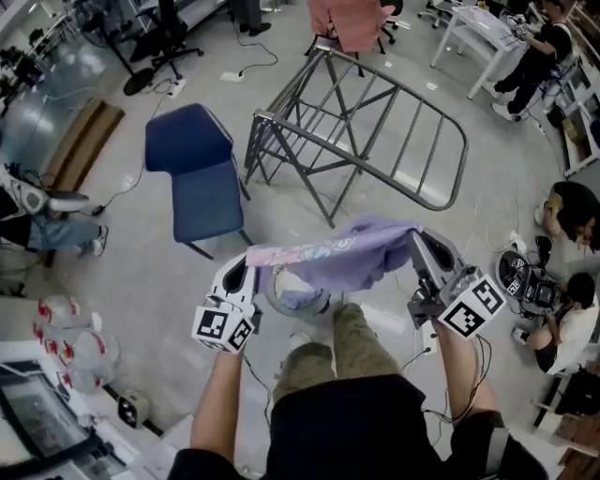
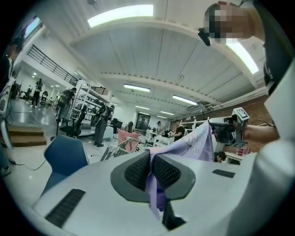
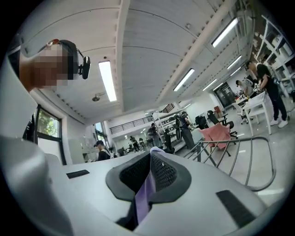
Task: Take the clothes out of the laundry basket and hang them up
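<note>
Short of the drying rack (image 1: 375,131), on its near side, spread out in the air: lilac garment (image 1: 337,253), clear of the laundry basket (image 1: 326,300) just below it. Pinched at both ends — left gripper (image 1: 249,266) clamped tight on one edge, right gripper (image 1: 419,242) clamped tight on the opposite one, cloth squeezed between the pads in each gripper view. Reads as the carry step: out of the basket, not yet hung. Next, most likely: bring the spread cloth forward over the rack's top bars, lower until draped, only then let go — calls for level ends and clearance over the rack's near rail. Left of the rack, blue chair (image 1: 192,173); beyond the rack, pink cloth (image 1: 352,23).
</note>
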The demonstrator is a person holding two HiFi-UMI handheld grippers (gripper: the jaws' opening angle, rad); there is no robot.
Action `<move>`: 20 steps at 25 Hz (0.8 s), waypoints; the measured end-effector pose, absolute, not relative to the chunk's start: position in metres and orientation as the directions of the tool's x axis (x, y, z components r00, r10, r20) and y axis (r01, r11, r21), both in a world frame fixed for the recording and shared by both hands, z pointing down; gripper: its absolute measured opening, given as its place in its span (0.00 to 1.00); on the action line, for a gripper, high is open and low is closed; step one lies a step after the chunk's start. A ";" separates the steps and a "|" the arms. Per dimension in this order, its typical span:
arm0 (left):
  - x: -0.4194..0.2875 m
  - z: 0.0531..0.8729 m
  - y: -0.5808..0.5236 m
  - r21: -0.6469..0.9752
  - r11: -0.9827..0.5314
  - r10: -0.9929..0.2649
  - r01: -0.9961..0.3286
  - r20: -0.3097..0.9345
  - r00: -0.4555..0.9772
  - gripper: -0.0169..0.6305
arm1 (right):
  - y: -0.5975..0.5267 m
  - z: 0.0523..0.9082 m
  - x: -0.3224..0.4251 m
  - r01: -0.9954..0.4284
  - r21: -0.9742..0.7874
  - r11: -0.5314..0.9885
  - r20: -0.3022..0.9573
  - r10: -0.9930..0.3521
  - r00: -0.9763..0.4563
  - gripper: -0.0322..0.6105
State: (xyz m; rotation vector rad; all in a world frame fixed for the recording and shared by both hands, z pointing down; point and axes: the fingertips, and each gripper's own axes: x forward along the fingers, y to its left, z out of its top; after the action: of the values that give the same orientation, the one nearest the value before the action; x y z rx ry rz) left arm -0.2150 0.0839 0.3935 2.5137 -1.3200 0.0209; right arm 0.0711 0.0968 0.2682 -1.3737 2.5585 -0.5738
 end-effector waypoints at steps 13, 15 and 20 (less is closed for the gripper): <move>0.027 0.293 0.005 0.221 -0.688 -0.688 -0.691 0.104 0.718 0.04 | 0.113 0.178 0.298 -0.836 -0.351 0.423 -0.109 -0.905 -0.412 0.06; 0.063 0.288 -0.018 0.234 -0.683 -0.691 -0.692 0.102 0.716 0.04 | 0.099 0.168 0.329 -0.837 -0.340 0.428 -0.126 -0.903 -0.411 0.06; 0.142 0.287 -0.070 0.246 -0.676 -0.694 -0.695 0.104 0.712 0.04 | 0.058 0.159 0.400 -0.849 -0.318 0.421 -0.165 -0.907 -0.388 0.06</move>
State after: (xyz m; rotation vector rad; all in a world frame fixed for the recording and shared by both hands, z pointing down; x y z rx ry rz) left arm 0.1419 -0.0701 0.2875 2.6527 -1.0991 0.0024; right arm 0.4000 0.0581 0.1588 -1.5162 2.3685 -0.2604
